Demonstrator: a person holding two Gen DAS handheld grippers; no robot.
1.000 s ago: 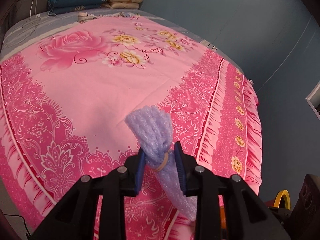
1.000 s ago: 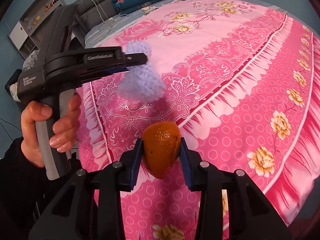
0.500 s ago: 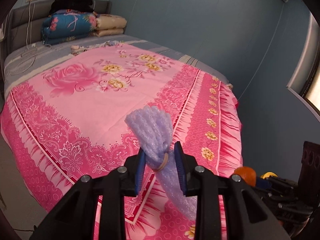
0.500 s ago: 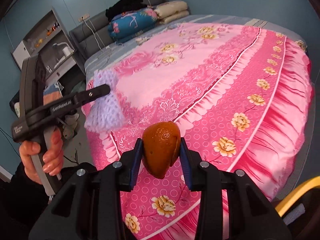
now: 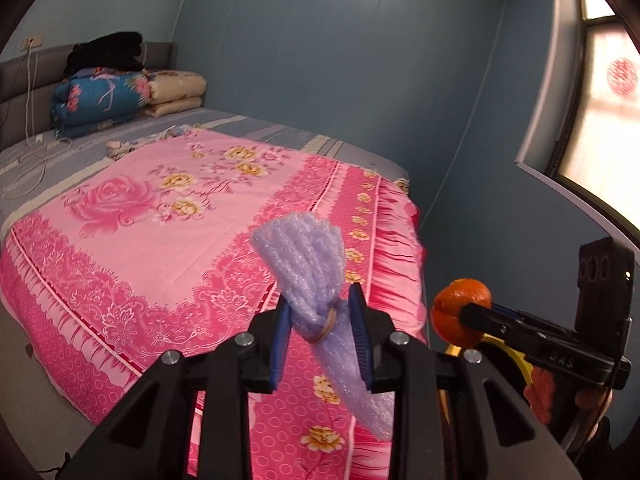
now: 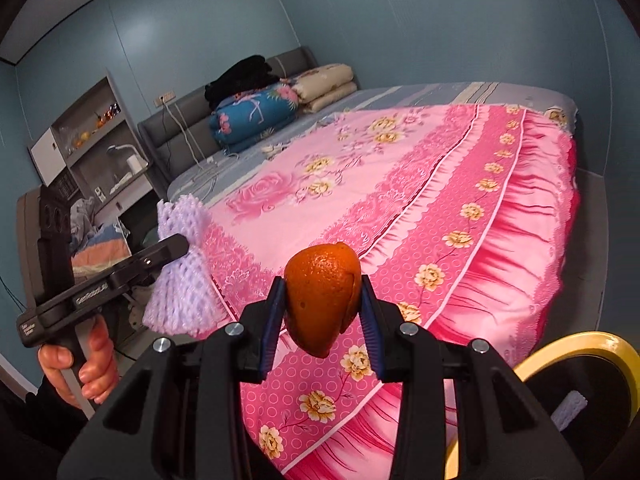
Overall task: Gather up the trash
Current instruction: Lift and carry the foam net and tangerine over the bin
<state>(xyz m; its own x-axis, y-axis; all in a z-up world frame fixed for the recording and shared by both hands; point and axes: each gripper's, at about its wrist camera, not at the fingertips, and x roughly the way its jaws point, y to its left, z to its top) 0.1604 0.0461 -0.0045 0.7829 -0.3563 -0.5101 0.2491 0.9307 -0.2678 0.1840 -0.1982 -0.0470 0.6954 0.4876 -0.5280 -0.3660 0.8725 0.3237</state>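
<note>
Blue-walled bedroom, bed (image 5: 168, 216) under pink floral cover. Left gripper (image 5: 322, 322) clamped on lilac foam fruit net (image 5: 308, 264), banded at middle. Right gripper (image 6: 322, 312) clamped on orange peel (image 6: 322, 300), possibly whole fruit. Yellow-rimmed bin (image 6: 576, 340) low right.

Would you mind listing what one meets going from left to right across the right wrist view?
Person's hand → purple foam net → orange peel → yellow-rimmed bin.
</note>
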